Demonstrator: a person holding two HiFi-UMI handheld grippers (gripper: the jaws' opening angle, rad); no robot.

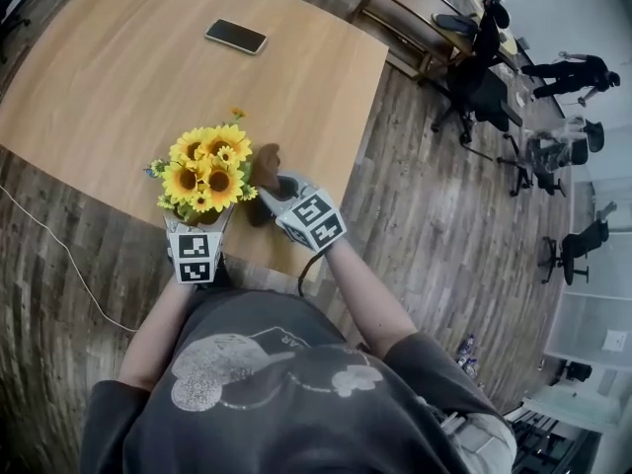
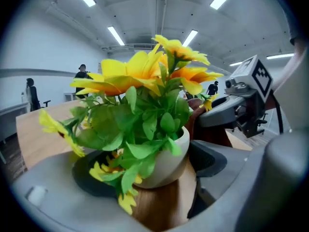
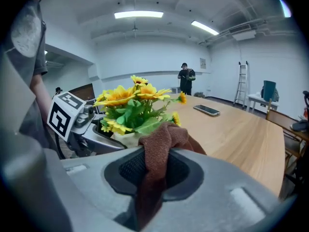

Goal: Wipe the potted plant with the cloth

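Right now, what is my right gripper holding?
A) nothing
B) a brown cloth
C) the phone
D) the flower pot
B: in the right gripper view, the right gripper has its jaws closed on the brown cloth, which bunches up above them. The potted plant stands just beyond it, and the phone lies farther off on the table.

Potted plant on the table — cloth just right, phone well behind.
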